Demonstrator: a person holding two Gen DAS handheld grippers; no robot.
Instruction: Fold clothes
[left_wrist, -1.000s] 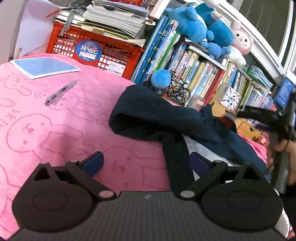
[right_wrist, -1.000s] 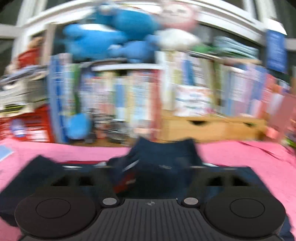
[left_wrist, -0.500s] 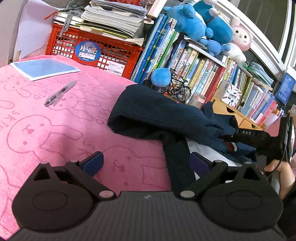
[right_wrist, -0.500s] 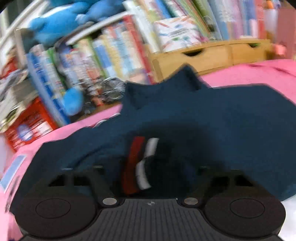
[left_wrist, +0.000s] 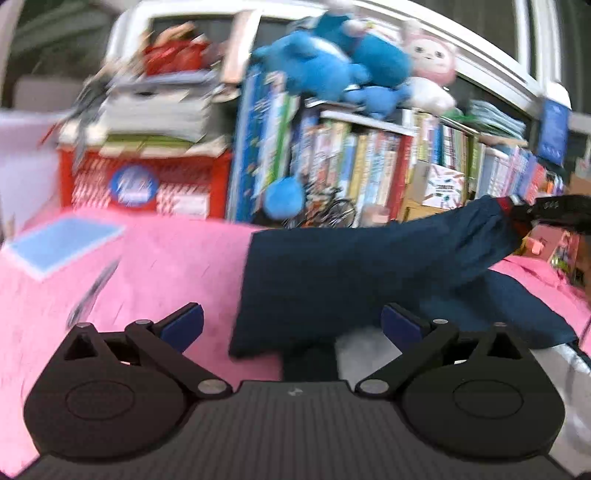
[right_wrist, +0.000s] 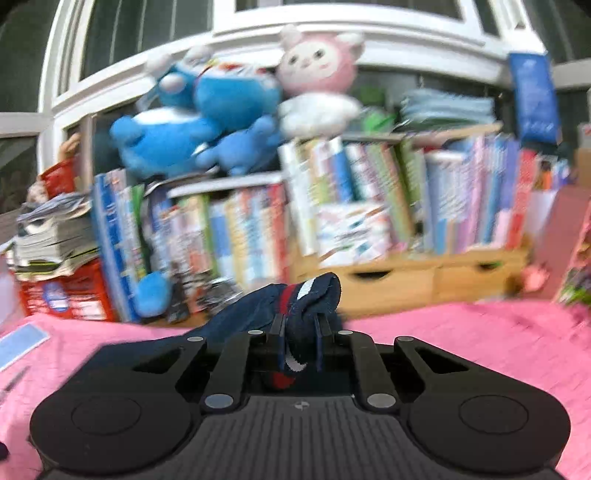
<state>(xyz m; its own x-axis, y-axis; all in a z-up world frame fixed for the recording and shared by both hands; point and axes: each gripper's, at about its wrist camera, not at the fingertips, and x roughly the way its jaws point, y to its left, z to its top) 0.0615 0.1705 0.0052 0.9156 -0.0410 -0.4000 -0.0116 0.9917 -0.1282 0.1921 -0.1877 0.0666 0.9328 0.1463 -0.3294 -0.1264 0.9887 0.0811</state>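
A navy blue garment (left_wrist: 332, 273) with a white inner part lies on the pink rabbit-print blanket (left_wrist: 166, 266). My right gripper (right_wrist: 300, 328) is shut on the garment's sleeve cuff (right_wrist: 310, 295), which has red and white stripes, and holds it up off the blanket. In the left wrist view the right gripper (left_wrist: 517, 212) pulls the sleeve out to the right. My left gripper (left_wrist: 291, 325) is open and empty, low over the garment's near left edge.
A pen (left_wrist: 92, 291) and a blue booklet (left_wrist: 62, 243) lie on the blanket at left. A red crate (left_wrist: 144, 184) with paper stacks, a bookshelf (left_wrist: 369, 173), plush toys (left_wrist: 332, 66) and wooden drawers (right_wrist: 424, 277) stand behind.
My right gripper has closed on the striped cuff and lifted the sleeve up and to the right, stretching it out. My left gripper has swung to face the shelf more squarely.
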